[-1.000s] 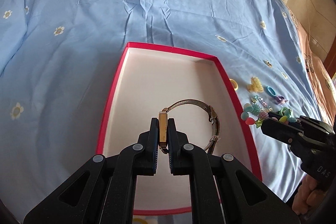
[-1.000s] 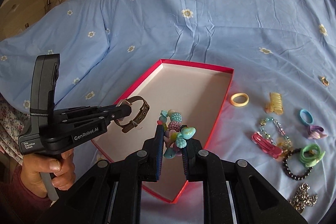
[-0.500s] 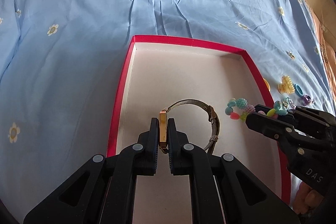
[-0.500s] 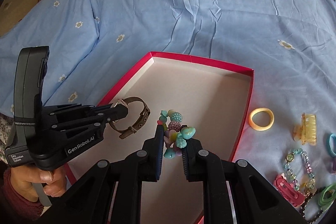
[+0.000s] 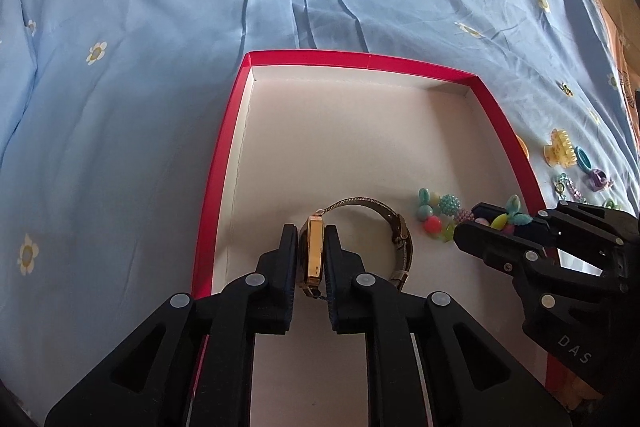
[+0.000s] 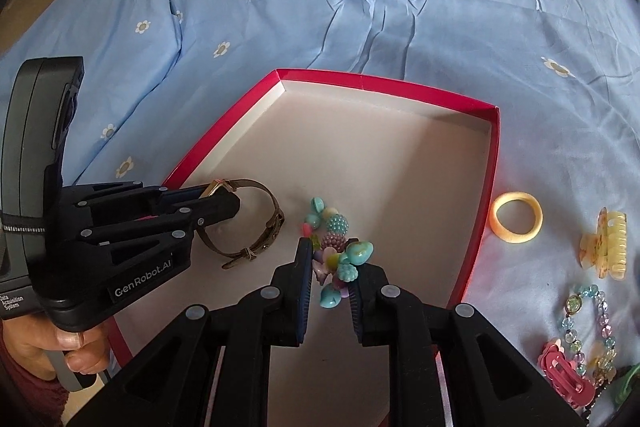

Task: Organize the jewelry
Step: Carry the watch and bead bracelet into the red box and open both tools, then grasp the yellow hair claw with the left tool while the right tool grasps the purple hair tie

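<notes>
Covering the bed, blue daisy-print sheet (image 5: 160, 87), wrinkled

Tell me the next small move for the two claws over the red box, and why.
Probably open both claws and let go. The left claw grips the gold watch by its case, its strap apparently resting on the white floor of the red box. The right claw holds the beaded bracelet low inside the same box, its free end seemingly on the floor.
</notes>
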`<control>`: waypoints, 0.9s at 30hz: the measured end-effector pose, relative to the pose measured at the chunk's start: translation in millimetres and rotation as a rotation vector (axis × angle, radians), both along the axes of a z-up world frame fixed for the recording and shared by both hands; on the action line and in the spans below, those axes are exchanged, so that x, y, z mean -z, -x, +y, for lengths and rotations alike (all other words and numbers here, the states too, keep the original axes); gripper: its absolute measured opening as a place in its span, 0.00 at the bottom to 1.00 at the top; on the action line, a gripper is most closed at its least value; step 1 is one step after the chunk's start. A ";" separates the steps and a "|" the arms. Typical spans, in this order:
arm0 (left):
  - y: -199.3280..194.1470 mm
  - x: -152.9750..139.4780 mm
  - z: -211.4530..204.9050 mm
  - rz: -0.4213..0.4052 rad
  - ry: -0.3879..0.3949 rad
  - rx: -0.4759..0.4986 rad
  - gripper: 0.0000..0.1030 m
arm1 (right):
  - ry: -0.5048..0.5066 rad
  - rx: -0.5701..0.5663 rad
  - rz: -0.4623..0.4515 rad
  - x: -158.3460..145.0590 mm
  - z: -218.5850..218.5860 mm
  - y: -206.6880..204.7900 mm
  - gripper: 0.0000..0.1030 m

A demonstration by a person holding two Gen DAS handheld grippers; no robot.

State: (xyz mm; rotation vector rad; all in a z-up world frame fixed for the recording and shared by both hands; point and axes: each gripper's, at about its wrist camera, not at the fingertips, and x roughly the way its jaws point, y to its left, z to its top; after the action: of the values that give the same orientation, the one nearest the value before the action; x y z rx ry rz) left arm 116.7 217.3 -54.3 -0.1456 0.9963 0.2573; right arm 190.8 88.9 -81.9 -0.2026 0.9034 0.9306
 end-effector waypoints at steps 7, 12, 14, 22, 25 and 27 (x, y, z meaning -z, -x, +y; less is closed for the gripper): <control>5.8 -6.3 2.2 -0.012 -0.015 -0.031 0.34 | -0.005 0.007 0.022 0.0 -3.5 0.2 0.23; 22.3 -18.9 3.5 -0.050 -0.012 -0.066 0.49 | -0.028 0.014 0.029 -5.8 -15.1 6.0 0.34; 29.2 -22.6 4.8 -0.067 0.006 -0.086 0.52 | -0.052 0.023 0.031 -10.5 -23.0 8.0 0.39; 43.9 -29.5 -4.7 -0.098 0.068 -0.116 0.58 | -0.136 0.087 0.020 -34.3 -61.9 10.1 0.40; 43.5 -34.9 -15.2 -0.110 0.072 -0.101 0.58 | -0.152 0.121 0.009 -40.6 -79.6 8.8 0.41; 41.7 -38.7 -24.0 -0.116 0.075 -0.085 0.59 | -0.157 0.145 0.006 -42.8 -92.1 8.0 0.42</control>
State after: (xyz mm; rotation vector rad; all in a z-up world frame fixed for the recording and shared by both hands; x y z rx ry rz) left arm 75.0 193.4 -15.6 -0.2684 0.8864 0.2858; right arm 182.8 -3.2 -39.1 0.0006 0.8353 0.8625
